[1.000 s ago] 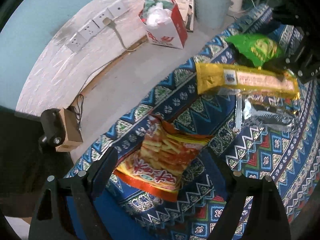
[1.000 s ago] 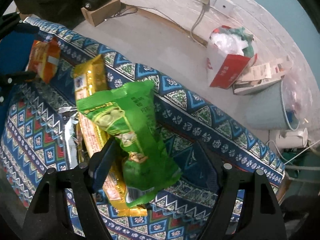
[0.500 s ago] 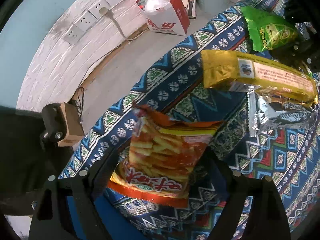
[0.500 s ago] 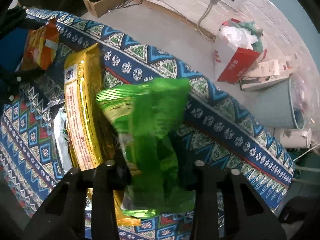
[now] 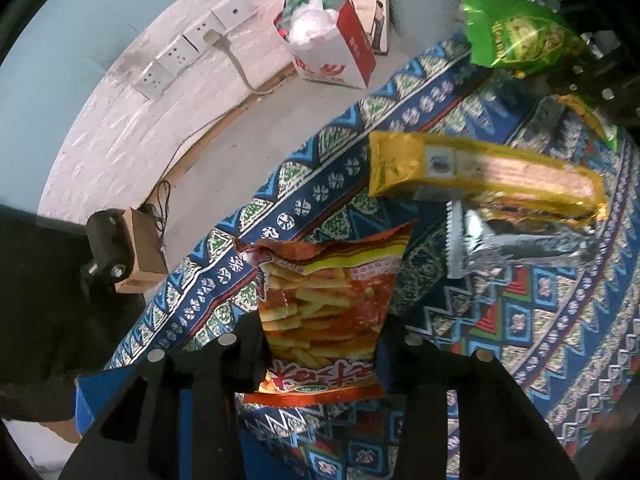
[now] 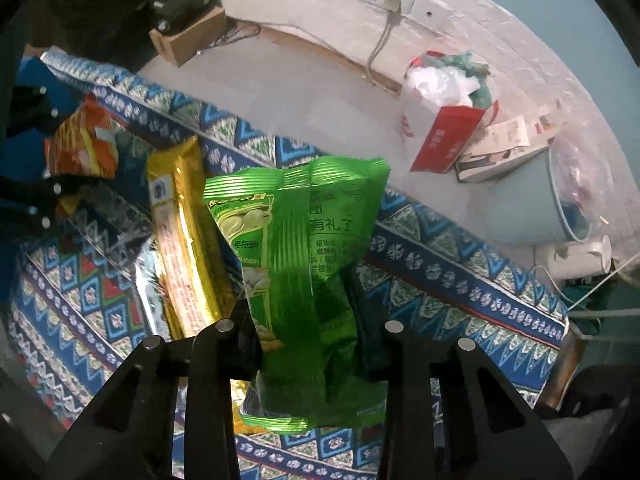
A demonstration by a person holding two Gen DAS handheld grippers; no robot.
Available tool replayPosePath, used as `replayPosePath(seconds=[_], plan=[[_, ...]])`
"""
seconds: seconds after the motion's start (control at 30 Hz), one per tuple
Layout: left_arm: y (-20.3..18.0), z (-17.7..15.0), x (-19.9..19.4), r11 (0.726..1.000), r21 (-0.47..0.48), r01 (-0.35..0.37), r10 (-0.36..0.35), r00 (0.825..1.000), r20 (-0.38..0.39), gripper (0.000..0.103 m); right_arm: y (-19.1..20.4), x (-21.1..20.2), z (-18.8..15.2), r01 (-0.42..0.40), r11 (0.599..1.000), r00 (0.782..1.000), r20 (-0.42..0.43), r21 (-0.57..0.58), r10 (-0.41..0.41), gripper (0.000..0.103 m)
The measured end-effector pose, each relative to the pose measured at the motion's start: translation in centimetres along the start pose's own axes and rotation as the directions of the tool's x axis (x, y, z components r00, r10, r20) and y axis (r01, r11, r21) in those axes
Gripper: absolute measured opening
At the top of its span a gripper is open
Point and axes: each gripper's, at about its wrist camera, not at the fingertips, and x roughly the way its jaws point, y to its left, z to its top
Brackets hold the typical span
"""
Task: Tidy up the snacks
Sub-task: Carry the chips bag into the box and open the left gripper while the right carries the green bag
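Note:
My left gripper (image 5: 320, 344) is shut on an orange bag of fries snacks (image 5: 328, 300) and holds it just above the patterned blue cloth (image 5: 520, 340). My right gripper (image 6: 308, 328) is shut on a green snack bag (image 6: 304, 260), lifted off the cloth. The green bag also shows in the left wrist view (image 5: 516, 36), at the top right. A long gold biscuit pack (image 5: 480, 172) lies on a silver foil pack (image 5: 516, 244) on the cloth between the two grippers. The orange bag shows at the left of the right wrist view (image 6: 86, 146).
Beyond the table edge is grey floor with a red and white paper bag of rubbish (image 5: 332, 44), a pale blue bin (image 6: 532, 200), a white kettle (image 6: 580, 256), a small cardboard box (image 5: 140, 252) and wall sockets (image 5: 192, 56) with a cable.
Both grippers have closed, the left on the orange bag, the right on the green bag. Both bags have been raised off the cloth. The gold and silver packs have not moved.

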Motion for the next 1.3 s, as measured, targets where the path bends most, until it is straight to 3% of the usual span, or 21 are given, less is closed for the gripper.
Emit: replayPosePath(seconds=[0.37, 0.9, 1.3], plan=[[0.9, -1.3, -5.5, 0.999, -0.039, -0.034, 0.037, 0.997, 0.061, 0.041, 1.8, -4.7, 0.5, -0.015, 1.0, 0.997, 0.079, 0.023, 0.013, 0.033], [4.9, -7.1, -11.4, 0.976, -0.207, -0.066, 0.088, 0.991, 0.096, 0.041, 7.0, -10.5, 1.6, -0.059, 0.997, 0.982, 0.176, -0.04, 0.065, 0.033], [10.6, -13.8, -14.7, 0.921, -0.38, -0.088, 0.135, 0.986, 0.099, 0.041, 12.5, -12.2, 3.5, -0.085, 0.99, 0.976, 0.193, -0.112, 0.105, 0.033]])
